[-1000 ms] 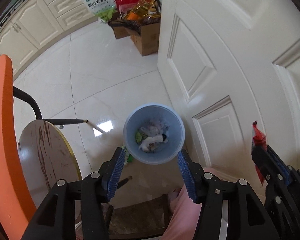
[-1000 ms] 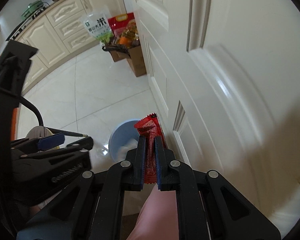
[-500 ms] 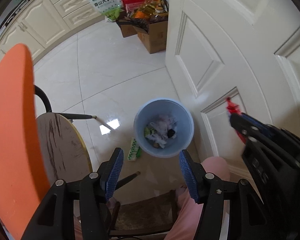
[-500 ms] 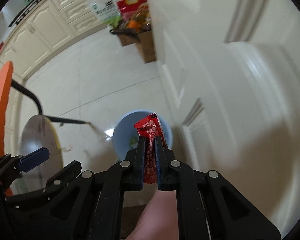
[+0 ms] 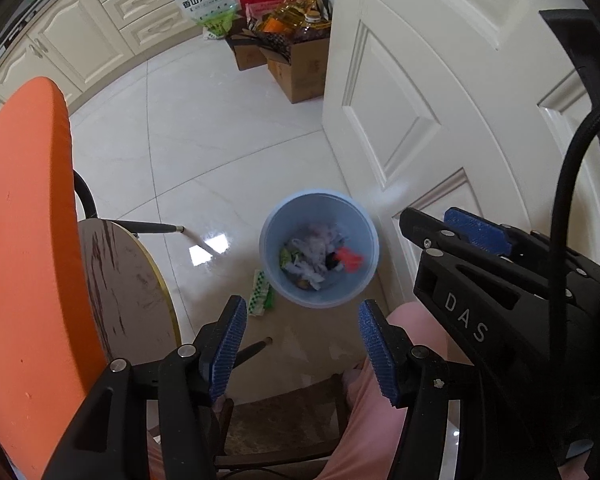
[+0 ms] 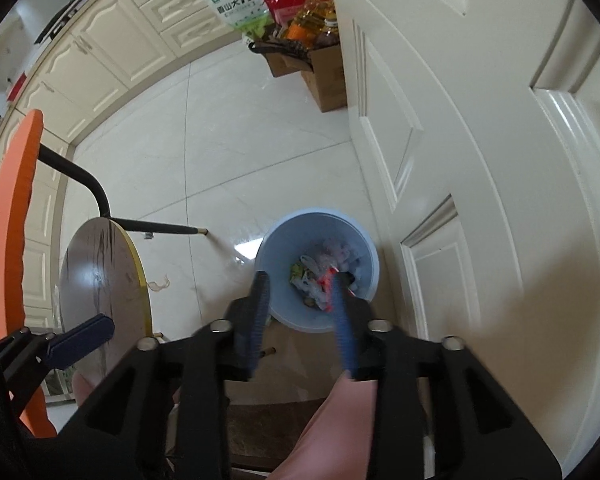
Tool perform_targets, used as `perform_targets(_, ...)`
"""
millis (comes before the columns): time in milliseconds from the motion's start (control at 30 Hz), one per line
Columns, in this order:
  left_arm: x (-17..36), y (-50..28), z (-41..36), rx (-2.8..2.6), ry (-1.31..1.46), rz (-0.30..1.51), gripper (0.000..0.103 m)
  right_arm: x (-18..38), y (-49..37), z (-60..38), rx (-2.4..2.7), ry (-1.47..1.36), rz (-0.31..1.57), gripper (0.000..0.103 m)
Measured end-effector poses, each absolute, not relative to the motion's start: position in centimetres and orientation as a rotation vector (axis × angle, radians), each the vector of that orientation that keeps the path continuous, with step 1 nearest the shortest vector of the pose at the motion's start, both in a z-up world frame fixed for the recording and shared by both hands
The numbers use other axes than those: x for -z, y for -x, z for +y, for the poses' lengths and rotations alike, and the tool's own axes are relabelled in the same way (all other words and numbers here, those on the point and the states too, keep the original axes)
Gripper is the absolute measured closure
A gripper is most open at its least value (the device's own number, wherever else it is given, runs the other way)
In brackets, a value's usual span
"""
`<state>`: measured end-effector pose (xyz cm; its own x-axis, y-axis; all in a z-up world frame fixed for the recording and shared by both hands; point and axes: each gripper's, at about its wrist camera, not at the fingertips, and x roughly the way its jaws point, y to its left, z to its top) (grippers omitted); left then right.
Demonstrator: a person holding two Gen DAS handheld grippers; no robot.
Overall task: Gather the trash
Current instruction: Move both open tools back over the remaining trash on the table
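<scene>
Setting: kitchen floor of glossy pale tiles [image 5: 220, 152], with a white panelled door [image 5: 440, 92] to the right of both grippers and cream cabinets [image 6: 100, 52] along the far wall.
Right gripper [image 6: 300, 320]: jaws opening, pads apart; the red wrapper [image 6: 327, 278] shows blurred by the tip of its right-hand pad, and whether it touches that pad cannot be told.
Right gripper pose: points steeply down, directly above the bin; seen from the left wrist view it enters from the right edge [image 5: 456, 232], black body marked "DAS".
Left gripper [image 5: 302, 340]: jaws roughly half open, blue ribbed pads holding nothing.
Left gripper pose: points straight down, with the bin just beyond its fingertips.
Light blue trash bin [image 5: 320, 200]: round, upright on the floor beside the door, holding white crumpled paper, green scraps and a dark piece.
Red wrapper, left wrist view [image 5: 350, 258]: blurred, lying over the litter at the bin's right side.
Green-and-white wrapper [image 5: 260, 294]: on the tiles just left of the bin, outside it.
Round stool [image 6: 100, 280]: wood-patterned top, left of the bin.
Orange board [image 5: 24, 240]: fills the left edge.
Cardboard boxes [image 5: 300, 68]: far ahead by the door, filled with groceries.
Person: pink-clad leg [image 5: 380, 400] below the grippers.
</scene>
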<state>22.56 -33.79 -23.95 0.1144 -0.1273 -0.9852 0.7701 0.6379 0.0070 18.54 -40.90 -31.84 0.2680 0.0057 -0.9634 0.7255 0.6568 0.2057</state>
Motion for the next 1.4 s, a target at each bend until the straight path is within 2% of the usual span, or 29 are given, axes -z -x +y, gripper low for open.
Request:
perform_targets(400,22.6,-21.9,-32.8,0.736,-0.620,1.271,0.048,29.4,-16.4,-40.5,0.614,-0.740,1.184,0.064)
perform_targets(733,19.8,-19.3,-30.3,0.774,-0.603,1.226,0.048,25.0,-13.6,-38.0,0.697,-0.674,1.124,0.060)
perform_targets(1033,14.9,-15.9,-24.4,0.781,-0.532,1.125,0.048,19.9,-11.1,-33.7,0.730,-0.604,1.029,0.058)
perform_targets(1100,13.8,-15.1,-22.6,0.777,-0.505,1.103,0.046,18.4,-10.6,-32.4,0.738,-0.584,0.989,0.045)
perform_targets(1133,13.4,-14.7,-21.8,0.774,-0.492,1.094,0.045,17.8,-10.5,-31.8,0.740,-0.574,0.972,0.043)
perform_targets(1400,9.3,-12.2,-13.4,0.721,-0.380,1.021,0.041,12.9,-10.8,-26.5,0.683,-0.497,0.864,0.042)
